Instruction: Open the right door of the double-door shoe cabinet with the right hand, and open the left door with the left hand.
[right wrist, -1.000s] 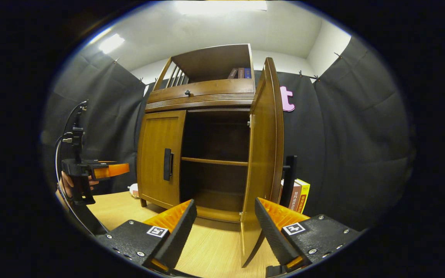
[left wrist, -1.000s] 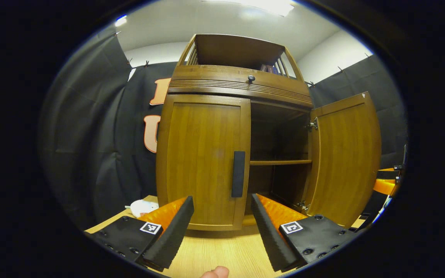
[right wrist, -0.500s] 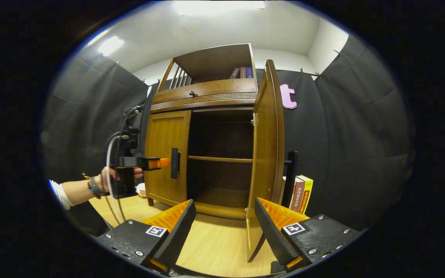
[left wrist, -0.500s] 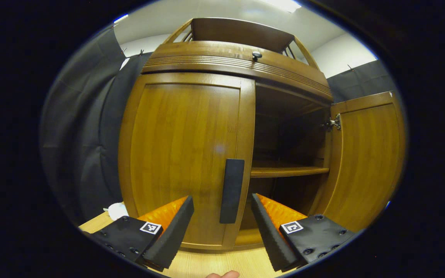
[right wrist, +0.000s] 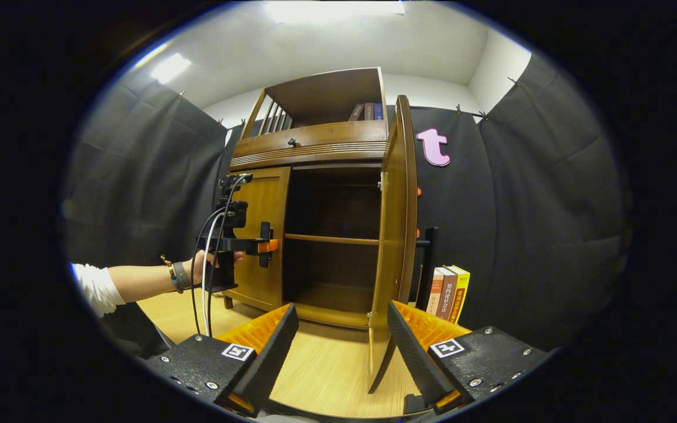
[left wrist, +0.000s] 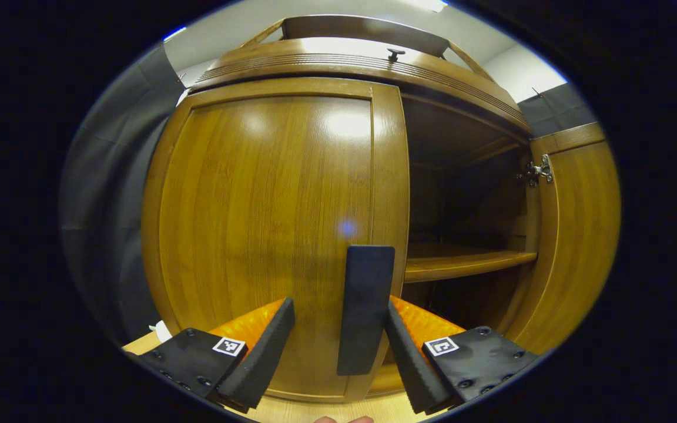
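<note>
The wooden shoe cabinet point(right wrist: 315, 144) stands on a light wooden table point(right wrist: 327, 370). Its left door point(left wrist: 268, 217) is closed and looms close in the left gripper view. My left gripper point(left wrist: 338, 305) is open, with the door's black upright handle point(left wrist: 365, 317) between its fingers, nearer the right finger point(left wrist: 406, 352). In the right gripper view the left gripper point(right wrist: 268, 245) sits at that handle, held by a hand point(right wrist: 206, 267). The right door point(right wrist: 394, 235) stands wide open, seen edge-on. My right gripper point(right wrist: 338, 314) is open, holding nothing, a little back from that door's lower edge.
Inside the open half is a shelf point(left wrist: 468, 264) with dark space above and below. A few books point(right wrist: 447, 291) stand on the table right of the cabinet, more books point(right wrist: 368, 111) in the top compartment. A drawer knob point(right wrist: 292, 141) sits above the doors. Black cloth walls surround the booth.
My left gripper has moved forward to the left door, and its handle now lies between the fingers. The right gripper has stayed about where it was, open.
</note>
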A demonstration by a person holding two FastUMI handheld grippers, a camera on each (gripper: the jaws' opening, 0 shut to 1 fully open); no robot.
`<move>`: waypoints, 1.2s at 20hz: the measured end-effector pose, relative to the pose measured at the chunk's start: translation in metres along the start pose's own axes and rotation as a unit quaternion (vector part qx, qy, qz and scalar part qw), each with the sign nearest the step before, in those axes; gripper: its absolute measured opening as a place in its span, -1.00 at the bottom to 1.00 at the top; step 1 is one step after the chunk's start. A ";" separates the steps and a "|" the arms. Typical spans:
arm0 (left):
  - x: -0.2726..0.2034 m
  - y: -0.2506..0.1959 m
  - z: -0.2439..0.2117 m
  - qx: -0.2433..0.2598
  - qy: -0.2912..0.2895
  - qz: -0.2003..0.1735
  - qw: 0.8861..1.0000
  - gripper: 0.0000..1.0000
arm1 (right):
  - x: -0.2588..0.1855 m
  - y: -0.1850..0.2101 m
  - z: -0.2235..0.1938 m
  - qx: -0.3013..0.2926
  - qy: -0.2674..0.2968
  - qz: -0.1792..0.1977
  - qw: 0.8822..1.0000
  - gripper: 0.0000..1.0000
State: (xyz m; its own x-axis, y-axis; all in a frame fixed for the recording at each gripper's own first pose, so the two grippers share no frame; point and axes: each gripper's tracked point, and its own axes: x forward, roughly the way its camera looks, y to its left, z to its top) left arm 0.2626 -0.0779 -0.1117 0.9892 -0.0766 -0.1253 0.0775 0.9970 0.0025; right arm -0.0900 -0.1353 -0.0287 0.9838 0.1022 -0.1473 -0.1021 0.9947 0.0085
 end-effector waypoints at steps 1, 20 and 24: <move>0.000 -0.001 0.003 0.005 -0.002 0.000 1.000 0.82 | 0.000 0.001 0.000 0.003 0.000 0.001 1.000 0.87; -0.065 -0.012 0.004 0.018 0.023 -0.055 0.998 -0.32 | -0.015 0.007 -0.001 -0.022 0.009 0.000 1.000 0.87; -0.113 0.008 0.011 0.016 0.022 -0.065 0.997 -0.31 | -0.013 0.011 -0.003 -0.022 0.010 0.001 1.000 0.88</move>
State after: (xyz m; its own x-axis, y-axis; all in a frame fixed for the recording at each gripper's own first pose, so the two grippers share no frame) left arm 0.1527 -0.0617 -0.0870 0.9641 -0.2049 -0.1692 0.2105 0.9775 0.0157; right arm -0.1045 -0.1256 -0.0292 0.9805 0.1045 -0.1663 -0.1117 0.9931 -0.0347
